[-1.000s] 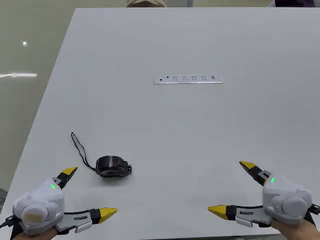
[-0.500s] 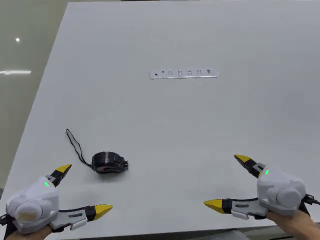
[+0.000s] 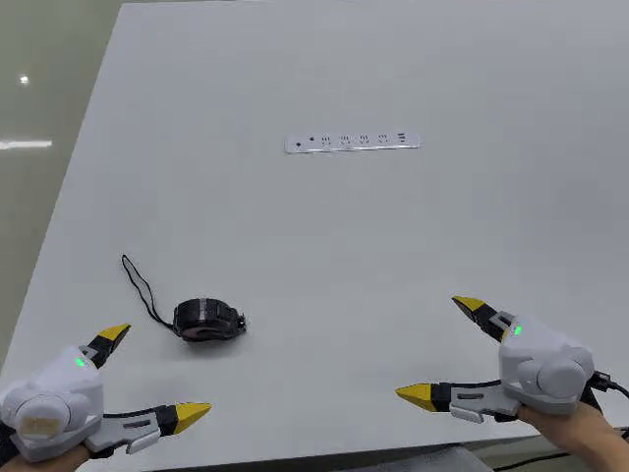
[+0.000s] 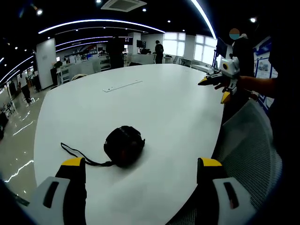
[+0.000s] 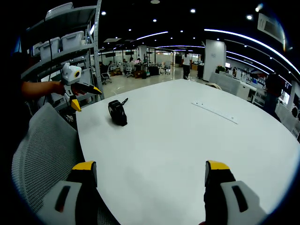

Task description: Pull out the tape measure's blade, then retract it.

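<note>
A black tape measure point(image 3: 206, 319) lies on the white table point(image 3: 324, 226) near its front left, a thin black wrist cord point(image 3: 140, 285) trailing up and left from it. Its blade is not out. My left gripper point(image 3: 150, 372) hovers open just below and left of it, at the front edge. In the left gripper view the tape measure point(image 4: 123, 145) sits between the spread yellow fingertips point(image 4: 72, 162), a short way ahead. My right gripper point(image 3: 440, 350) is open at the front right, far from the tape measure point(image 5: 117, 112).
A white power strip point(image 3: 352, 142) lies flat across the middle of the table. The table's left edge point(image 3: 69, 187) drops to a glossy floor. A grey mesh chair back point(image 5: 42, 150) stands at the near edge. Shelving and people are in the background.
The head camera tilted, so the table slid slightly up and left in view. Both grippers dropped a little lower in the picture and stayed open. The tape measure has not moved.
</note>
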`<action>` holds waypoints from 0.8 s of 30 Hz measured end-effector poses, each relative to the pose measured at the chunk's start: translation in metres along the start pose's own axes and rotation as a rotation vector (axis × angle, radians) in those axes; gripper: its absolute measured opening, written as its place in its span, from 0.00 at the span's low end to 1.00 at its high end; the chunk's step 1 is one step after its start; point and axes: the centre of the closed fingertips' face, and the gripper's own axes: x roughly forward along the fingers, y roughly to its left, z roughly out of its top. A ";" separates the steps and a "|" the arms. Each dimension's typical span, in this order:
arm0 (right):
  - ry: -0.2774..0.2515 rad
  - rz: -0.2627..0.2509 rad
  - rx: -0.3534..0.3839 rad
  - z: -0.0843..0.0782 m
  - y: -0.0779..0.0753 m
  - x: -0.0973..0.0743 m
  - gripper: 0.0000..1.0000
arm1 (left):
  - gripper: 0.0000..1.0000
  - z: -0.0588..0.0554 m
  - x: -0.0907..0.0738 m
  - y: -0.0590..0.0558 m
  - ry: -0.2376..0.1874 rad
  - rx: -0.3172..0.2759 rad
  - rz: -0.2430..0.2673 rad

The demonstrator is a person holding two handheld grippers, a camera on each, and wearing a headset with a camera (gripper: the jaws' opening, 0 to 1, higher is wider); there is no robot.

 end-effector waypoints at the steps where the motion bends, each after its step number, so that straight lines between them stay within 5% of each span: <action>1: 0.003 0.003 0.002 -0.001 0.000 0.000 0.97 | 0.98 0.001 0.000 0.000 -0.001 0.004 -0.002; 16: 0.004 0.052 -0.003 0.004 0.006 0.001 0.94 | 0.94 -0.005 0.004 0.001 0.060 0.035 -0.034; 24: -0.005 0.088 -0.070 0.011 0.011 0.008 0.88 | 0.89 -0.006 0.008 0.005 0.091 0.076 -0.059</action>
